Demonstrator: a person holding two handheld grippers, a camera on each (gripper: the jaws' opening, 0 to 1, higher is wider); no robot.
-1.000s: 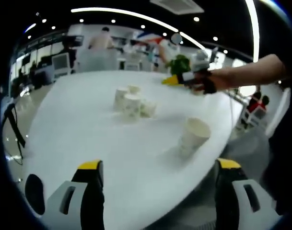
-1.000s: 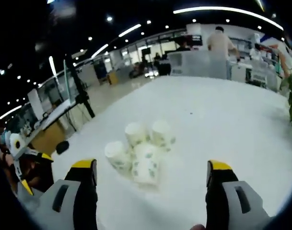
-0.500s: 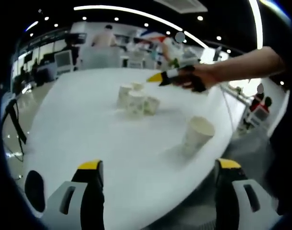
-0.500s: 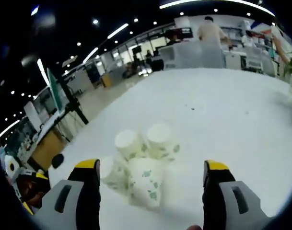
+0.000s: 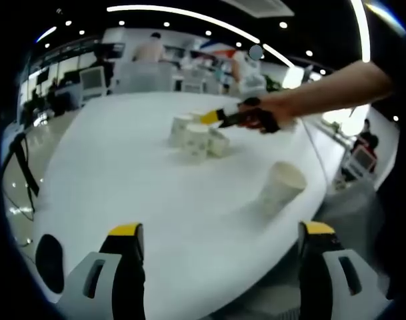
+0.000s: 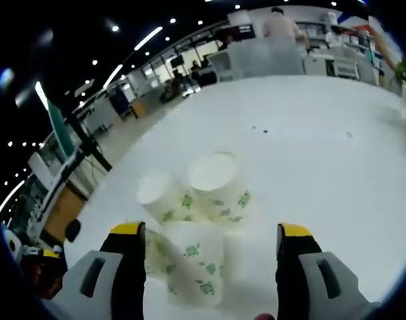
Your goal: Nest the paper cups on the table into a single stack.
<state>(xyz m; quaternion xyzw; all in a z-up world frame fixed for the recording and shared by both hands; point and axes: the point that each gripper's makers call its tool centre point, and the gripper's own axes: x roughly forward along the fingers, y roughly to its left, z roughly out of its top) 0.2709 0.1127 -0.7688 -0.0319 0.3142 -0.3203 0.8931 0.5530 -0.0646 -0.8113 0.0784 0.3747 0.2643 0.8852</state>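
Lone paper cup [image 5: 281, 187] on table [image 5: 123, 180], clustered cups [image 6: 196, 213] between right hand-held gripper [image 6: 206, 235] jaws

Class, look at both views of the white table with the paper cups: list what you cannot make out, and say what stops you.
- Clustered green-printed paper cups, left gripper view: count unclear, small, overlapping, right tool across them.
- Nearest printed cup, right gripper view: blurred, upright or tipped unclear.
- Lone white paper cup, left gripper view: print too blurred.
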